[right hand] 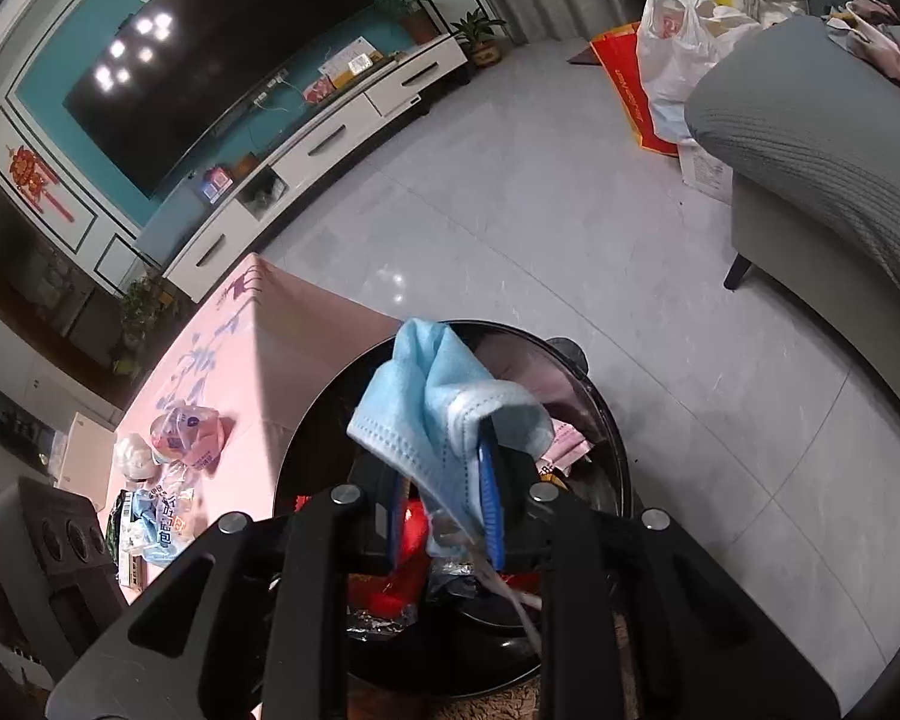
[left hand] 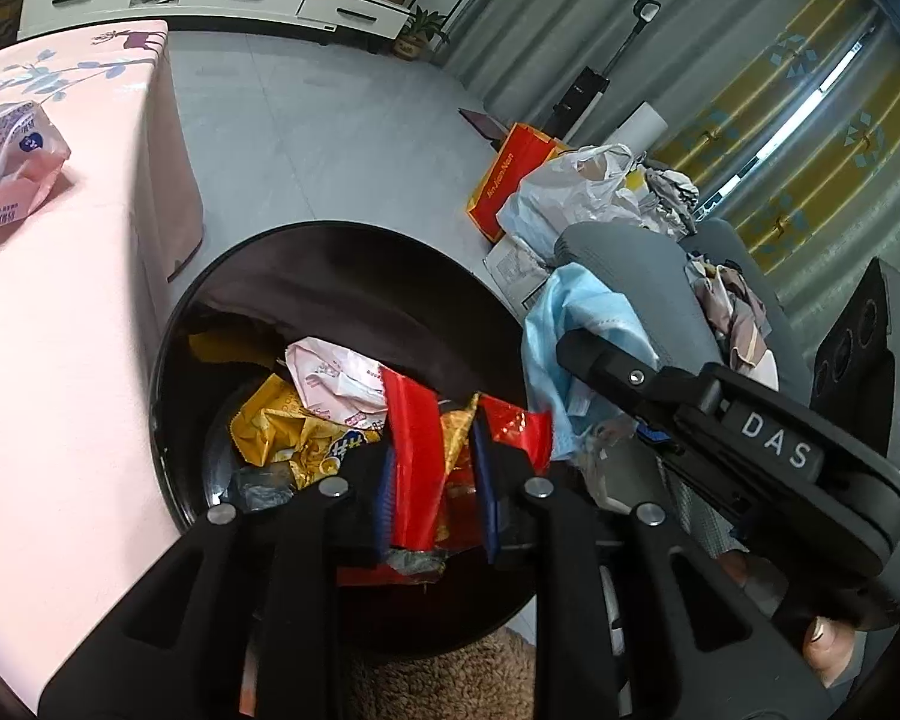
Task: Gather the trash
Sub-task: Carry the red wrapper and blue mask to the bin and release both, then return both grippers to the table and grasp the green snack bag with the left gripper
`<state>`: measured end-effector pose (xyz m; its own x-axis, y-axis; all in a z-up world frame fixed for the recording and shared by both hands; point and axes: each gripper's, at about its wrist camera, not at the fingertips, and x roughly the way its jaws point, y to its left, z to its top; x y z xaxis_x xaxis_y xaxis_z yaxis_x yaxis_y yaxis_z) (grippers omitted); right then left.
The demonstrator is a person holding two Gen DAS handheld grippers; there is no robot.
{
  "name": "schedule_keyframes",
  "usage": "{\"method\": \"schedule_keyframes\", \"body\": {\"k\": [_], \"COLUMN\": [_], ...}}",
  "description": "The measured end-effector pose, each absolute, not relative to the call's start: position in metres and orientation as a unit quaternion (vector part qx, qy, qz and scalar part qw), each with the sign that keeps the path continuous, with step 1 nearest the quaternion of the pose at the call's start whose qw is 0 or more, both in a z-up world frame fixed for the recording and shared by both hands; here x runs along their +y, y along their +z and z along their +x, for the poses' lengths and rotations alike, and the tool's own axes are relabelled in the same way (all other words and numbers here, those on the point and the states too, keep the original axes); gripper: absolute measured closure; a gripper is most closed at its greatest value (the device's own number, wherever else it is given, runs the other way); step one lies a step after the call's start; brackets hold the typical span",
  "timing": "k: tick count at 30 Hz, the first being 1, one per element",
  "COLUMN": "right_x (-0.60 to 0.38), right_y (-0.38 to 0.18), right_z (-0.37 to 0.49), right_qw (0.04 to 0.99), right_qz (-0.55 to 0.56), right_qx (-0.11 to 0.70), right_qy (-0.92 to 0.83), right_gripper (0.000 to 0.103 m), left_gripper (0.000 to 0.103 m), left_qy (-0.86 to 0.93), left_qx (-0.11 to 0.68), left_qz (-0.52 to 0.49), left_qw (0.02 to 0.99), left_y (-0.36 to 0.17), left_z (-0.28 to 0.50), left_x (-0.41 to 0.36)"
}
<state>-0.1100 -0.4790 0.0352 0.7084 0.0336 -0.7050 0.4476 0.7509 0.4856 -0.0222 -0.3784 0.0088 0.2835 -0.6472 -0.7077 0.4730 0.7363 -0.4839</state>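
Black bin (left hand: 354, 276) beside pink table (left hand: 60, 330), wrappers inside. Over bin: blue mask (right hand: 444, 414), soft, light, draped, clamped in right gripper (right hand: 444, 516); best pinched mid-fold. Red wrapper (left hand: 411, 456), crinkly, slippery, clamped in left gripper (left hand: 435, 498). Both angled down into bin.

A home living room: a large wall-mounted television (right hand: 210, 78) above a white drawer cabinet (right hand: 330, 150), potted plants (right hand: 480, 33), grey sofa (right hand: 822, 138), tiled floor (right hand: 510, 210).
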Motion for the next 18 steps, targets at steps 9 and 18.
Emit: {"method": "schedule_keyframes", "body": {"k": [9, 18], "right_x": [-0.476, -0.455], "right_y": [0.041, 0.062], "right_z": [-0.113, -0.111], "right_qw": [0.866, 0.887], "right_qz": [0.344, 0.332], "right_qx": [0.349, 0.309], "right_qy": [-0.104, -0.082], "right_gripper": [0.043, 0.014], "left_gripper": [0.030, 0.004], "left_qy": [-0.357, -0.326], "left_qx": [0.460, 0.406], "left_qz": [-0.088, -0.102], "left_qw": [0.808, 0.848], "left_y": [0.021, 0.061], "left_z": [-0.028, -0.037], "left_x": [-0.369, -0.311]}}
